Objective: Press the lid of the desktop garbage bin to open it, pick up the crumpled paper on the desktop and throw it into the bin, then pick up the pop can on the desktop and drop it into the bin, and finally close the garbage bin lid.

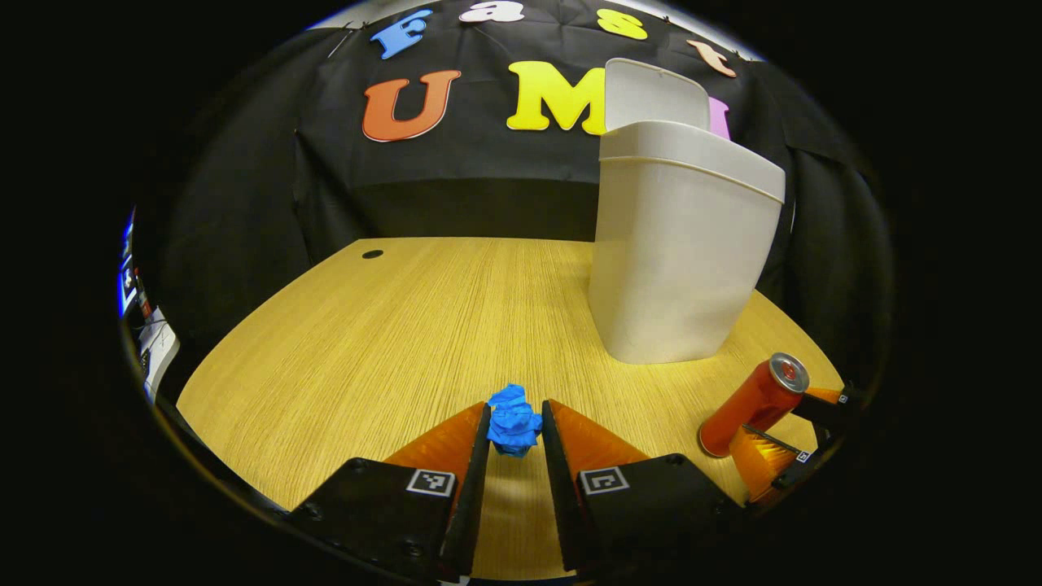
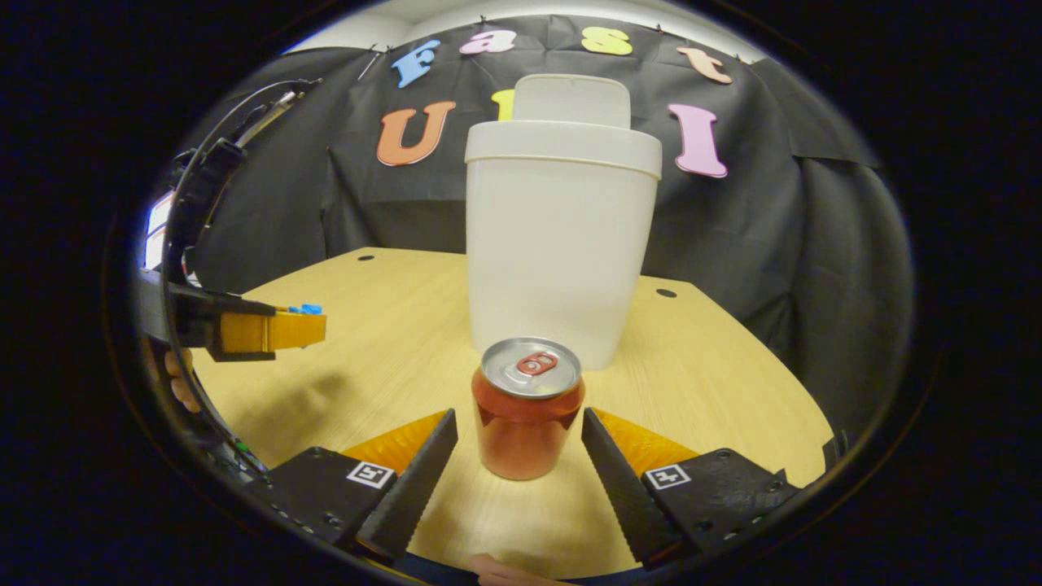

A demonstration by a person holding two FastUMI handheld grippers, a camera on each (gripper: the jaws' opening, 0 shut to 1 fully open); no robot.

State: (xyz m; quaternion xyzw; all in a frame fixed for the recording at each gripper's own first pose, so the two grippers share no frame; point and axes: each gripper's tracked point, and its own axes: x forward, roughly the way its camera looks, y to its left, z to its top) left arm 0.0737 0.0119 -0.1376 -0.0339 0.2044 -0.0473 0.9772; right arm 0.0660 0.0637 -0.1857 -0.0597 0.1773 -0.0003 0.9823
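A blue crumpled paper (image 1: 514, 423) is pinched between the fingertips of my left gripper (image 1: 515, 417), which is shut on it. In the right gripper view that gripper (image 2: 313, 325) hangs above the table at the left, with a bit of the paper (image 2: 308, 309) showing at its tip. The red pop can (image 2: 527, 411) stands upright between the fingers of my right gripper (image 2: 519, 417), which is open with gaps on both sides. The white bin (image 2: 558, 252) stands right behind the can with its lid (image 2: 571, 99) tipped up and open. In the left gripper view the bin (image 1: 676, 260) is ahead to the right, and the can (image 1: 753, 403) is low at the right.
The wooden table (image 1: 366, 342) has a small cable hole (image 1: 372, 254) at its far left and another hole (image 2: 666, 292) right of the bin. Black cloth closes off the back. Part of a hand (image 2: 179, 378) shows behind the left gripper.
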